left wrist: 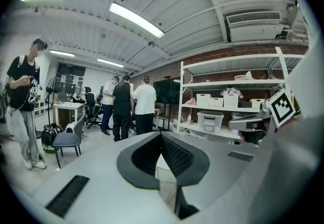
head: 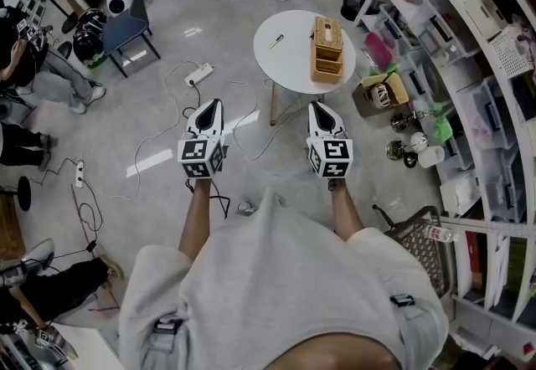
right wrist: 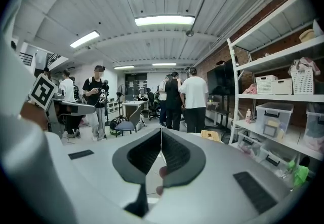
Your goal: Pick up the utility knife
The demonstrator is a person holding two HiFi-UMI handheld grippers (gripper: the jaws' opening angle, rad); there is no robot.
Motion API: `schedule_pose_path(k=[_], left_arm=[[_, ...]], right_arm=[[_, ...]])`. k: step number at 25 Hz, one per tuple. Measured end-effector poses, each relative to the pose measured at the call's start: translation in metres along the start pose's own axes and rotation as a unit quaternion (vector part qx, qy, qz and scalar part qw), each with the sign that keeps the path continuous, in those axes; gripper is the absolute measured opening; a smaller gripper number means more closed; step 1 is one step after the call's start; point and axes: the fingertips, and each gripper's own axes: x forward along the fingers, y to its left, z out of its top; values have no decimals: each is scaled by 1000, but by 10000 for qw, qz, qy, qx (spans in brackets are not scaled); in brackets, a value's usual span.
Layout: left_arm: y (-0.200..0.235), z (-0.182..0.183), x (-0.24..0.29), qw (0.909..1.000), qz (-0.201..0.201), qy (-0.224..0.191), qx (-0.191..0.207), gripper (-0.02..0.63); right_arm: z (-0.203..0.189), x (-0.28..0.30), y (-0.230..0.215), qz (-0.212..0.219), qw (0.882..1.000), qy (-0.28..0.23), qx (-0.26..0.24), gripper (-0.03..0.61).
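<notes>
One wooden box [head: 327,50] (contents unclear) sits near utility knife [head: 275,41].

No word, number or brand name can be read anywhere in these views. The only printed signs are black-and-white square code patterns on the white marker cube [head: 201,157] of the left gripper [head: 213,106] and on the matching cube [head: 329,156] of the right gripper [head: 316,109]; they carry no letters or digits. A pale label on the clear lidded plastic box [right wrist: 274,119] on the white metal shelving [right wrist: 232,91] is too small to read.
</notes>
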Motion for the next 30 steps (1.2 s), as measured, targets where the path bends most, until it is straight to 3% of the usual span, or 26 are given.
schedule_pose_path(k=[15, 30], left_arm=[[-16, -4, 21, 9998, 145, 106, 67, 20], [41, 8, 109, 9999, -139, 37, -59, 20]], right_arm=[[-8, 21, -21, 260, 9996, 80, -9, 32], [14, 110, -31, 7, 9997, 191, -181, 32]])
